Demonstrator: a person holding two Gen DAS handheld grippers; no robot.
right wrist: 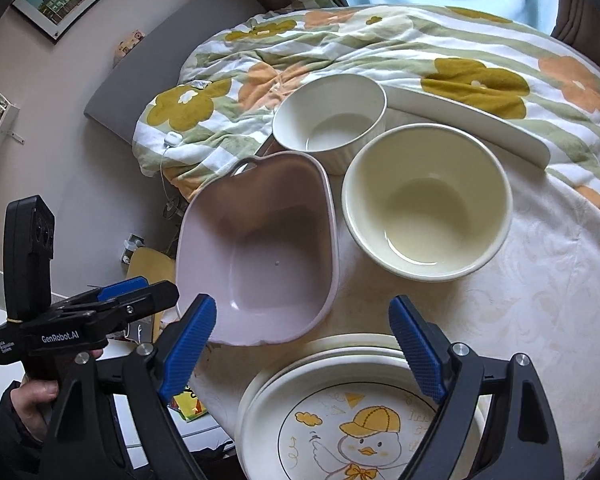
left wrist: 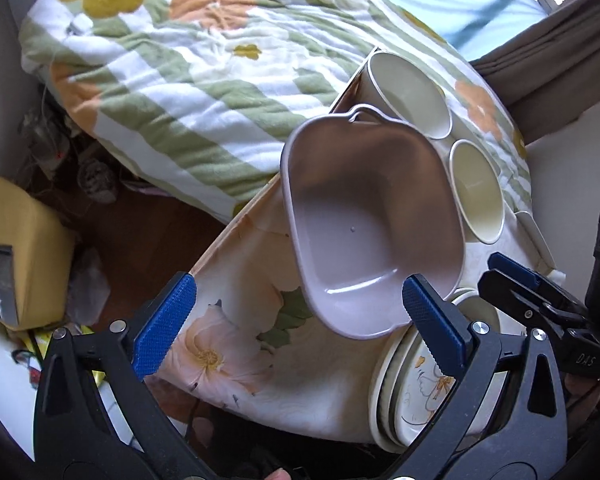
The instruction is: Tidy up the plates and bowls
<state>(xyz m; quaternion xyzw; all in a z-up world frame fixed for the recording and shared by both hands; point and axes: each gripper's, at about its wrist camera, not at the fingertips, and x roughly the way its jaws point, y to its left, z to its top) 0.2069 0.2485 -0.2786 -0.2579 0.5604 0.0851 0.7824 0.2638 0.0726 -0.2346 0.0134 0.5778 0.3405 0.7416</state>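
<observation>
Left wrist view showed the left gripper (left wrist: 300, 328) gaping wide and empty beside the pink bowl (left wrist: 364, 224) on the table (left wrist: 236, 320). Right gripper (right wrist: 304, 348), wide too, hung over the plate stack (right wrist: 340, 412); presumably nesting bowls (right wrist: 428, 200) came next, needing a rim grasp.

Glossy dishes on soft cloth

I see a smooth plastic-looking lilac basin (right wrist: 260, 256); beside it glazed cream bowls (right wrist: 426, 204), behind it fleecy blanket (right wrist: 440, 48).
</observation>
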